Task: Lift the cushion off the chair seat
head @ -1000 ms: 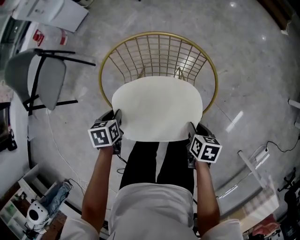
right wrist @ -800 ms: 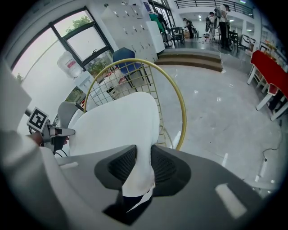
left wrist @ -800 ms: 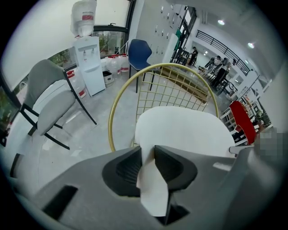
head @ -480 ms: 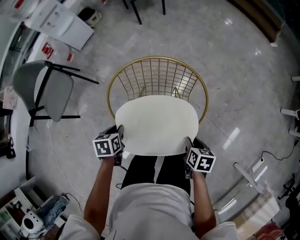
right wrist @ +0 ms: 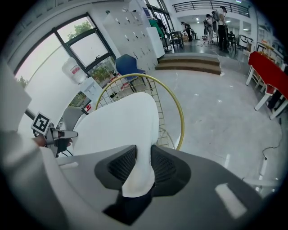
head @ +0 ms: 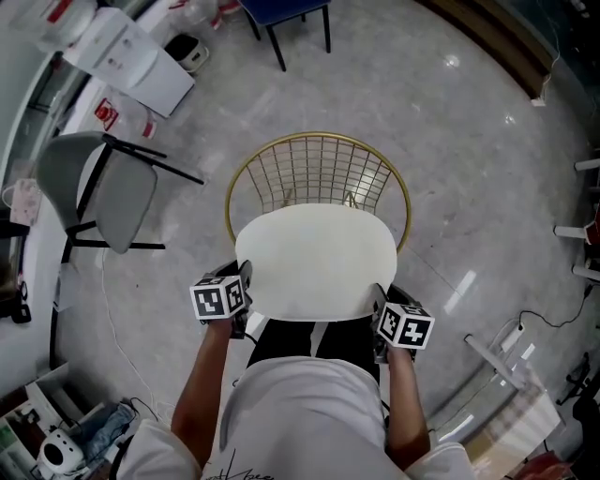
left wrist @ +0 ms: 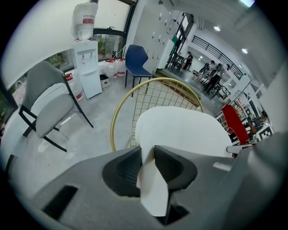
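With both tools closed on the cushion [head: 314, 261], I read the grip as follows.

1. Left tool [left wrist: 147, 153]: the jaws stand narrow, and the pads clamp the cushion's near-left edge. A flap of the white cover hangs down between the jaws.
2. Right tool [right wrist: 143, 157]: the jaws also stand narrow, and the pads clamp the near-right edge. The white material fills the gap between them.
3. Both tools point down and away from me, one at each near corner of the cushion. Their marker cubes face up in the head view.

The cushion is white, rounded and roughly level. It lies over the seat of the gold wire chair [head: 319, 138] and hides the seat completely from above. The chair's wire back and round rim show past the cushion's far edge. From these views I cannot tell whether the underside touches the seat.

Surroundings:
- The chair stands on a polished grey floor [head: 478, 141].
- A grey chair with black legs [head: 117, 192] stands well apart on the left.
- A white water dispenser [head: 127, 52] stands far left, with a blue chair [head: 281, 14] at the far edge.
- My black trouser legs [head: 314, 339] show just near of the cushion, between the two tools.
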Demonstrator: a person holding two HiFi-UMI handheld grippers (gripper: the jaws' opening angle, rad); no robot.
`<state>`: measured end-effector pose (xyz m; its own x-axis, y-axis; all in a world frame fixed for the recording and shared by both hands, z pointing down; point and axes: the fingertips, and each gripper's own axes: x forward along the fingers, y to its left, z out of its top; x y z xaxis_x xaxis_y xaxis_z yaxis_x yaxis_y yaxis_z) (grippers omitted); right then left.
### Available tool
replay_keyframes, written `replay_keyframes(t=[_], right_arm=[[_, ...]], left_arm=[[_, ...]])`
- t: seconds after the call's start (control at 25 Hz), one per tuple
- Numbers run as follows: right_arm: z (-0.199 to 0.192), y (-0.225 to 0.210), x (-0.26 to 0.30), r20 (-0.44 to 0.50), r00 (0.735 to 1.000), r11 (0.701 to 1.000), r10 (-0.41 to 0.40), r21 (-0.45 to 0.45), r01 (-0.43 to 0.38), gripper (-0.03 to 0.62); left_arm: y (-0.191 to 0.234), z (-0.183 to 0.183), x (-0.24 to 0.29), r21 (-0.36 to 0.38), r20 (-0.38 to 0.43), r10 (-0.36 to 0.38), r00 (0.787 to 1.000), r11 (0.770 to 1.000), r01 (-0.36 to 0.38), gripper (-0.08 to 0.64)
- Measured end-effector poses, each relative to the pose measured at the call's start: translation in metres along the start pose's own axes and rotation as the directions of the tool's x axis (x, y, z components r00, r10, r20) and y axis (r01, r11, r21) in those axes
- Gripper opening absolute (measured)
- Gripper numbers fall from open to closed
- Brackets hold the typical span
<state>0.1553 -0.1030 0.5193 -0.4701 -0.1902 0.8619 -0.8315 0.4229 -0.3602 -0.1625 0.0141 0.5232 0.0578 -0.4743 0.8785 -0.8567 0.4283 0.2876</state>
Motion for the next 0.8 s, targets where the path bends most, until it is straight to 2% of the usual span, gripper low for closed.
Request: replay_keyframes(t=[0.6,0.8], right_arm=[[0.018,0.029,-0.040,0.045,0.998,0.999,0.032,-0.029,-0.031,0.104],[0.020,0.036,-0.047,0.049,0.998,0.999,0.039,-0.040,-0.037,0.101]], left_arm=[[-0.002,0.019,-0.047,-0.001,0.066,-0.022,0.998,1.000,0.022,0.100],[-0.002,0.022,-0.057,0.025,0.072,-0.029,0.997,0.999,0.027,0.098]])
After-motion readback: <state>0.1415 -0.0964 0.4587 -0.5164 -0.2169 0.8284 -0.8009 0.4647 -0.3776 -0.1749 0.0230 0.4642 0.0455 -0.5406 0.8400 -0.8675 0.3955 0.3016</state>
